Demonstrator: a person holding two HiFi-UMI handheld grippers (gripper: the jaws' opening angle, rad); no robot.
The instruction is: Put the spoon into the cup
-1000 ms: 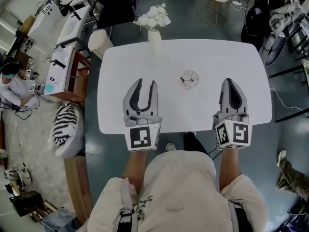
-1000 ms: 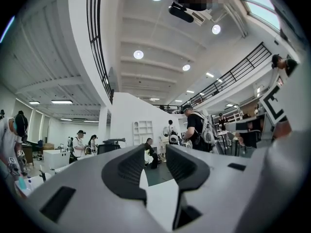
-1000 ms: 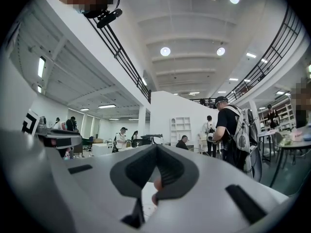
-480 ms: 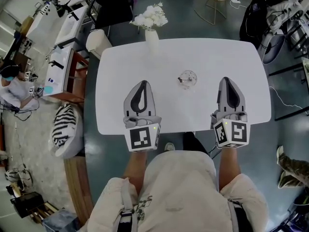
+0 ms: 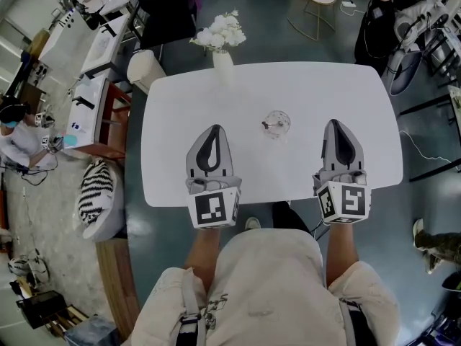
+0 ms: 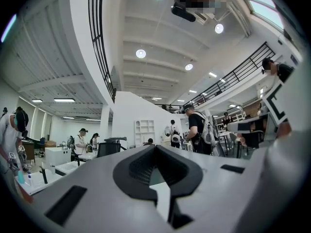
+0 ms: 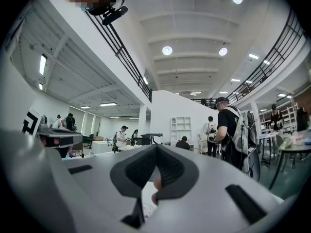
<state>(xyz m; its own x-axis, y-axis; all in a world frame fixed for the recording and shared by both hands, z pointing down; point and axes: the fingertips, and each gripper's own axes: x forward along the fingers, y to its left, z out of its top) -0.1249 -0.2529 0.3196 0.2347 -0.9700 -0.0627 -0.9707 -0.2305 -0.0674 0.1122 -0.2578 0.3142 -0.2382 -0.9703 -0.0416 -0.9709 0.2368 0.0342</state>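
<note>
A clear glass cup (image 5: pixel 276 124) stands on the white table (image 5: pixel 310 85), a little right of its middle. A thin spoon-like piece with a dark end shows inside the cup's outline; I cannot tell more about it. My left gripper (image 5: pixel 214 129) hovers over the near left of the table, shut with nothing in it, well left of the cup. My right gripper (image 5: pixel 336 123) is to the cup's right, also shut and empty. In the left gripper view the left gripper (image 6: pixel 155 147) has its jaws meeting at the tip. The right gripper view shows the right gripper (image 7: pixel 156 147) the same way.
A white vase (image 5: pixel 222 58) with white flowers (image 5: pixel 218 32) stands at the table's far edge, left of centre. Desks and a chair stand left of the table, more chairs behind it. Several people stand in the hall beyond.
My left gripper's jaws, wide open a second ago, have closed tip to tip on nothing. Both grippers have stayed roughly where they were; the cup has not moved.
</note>
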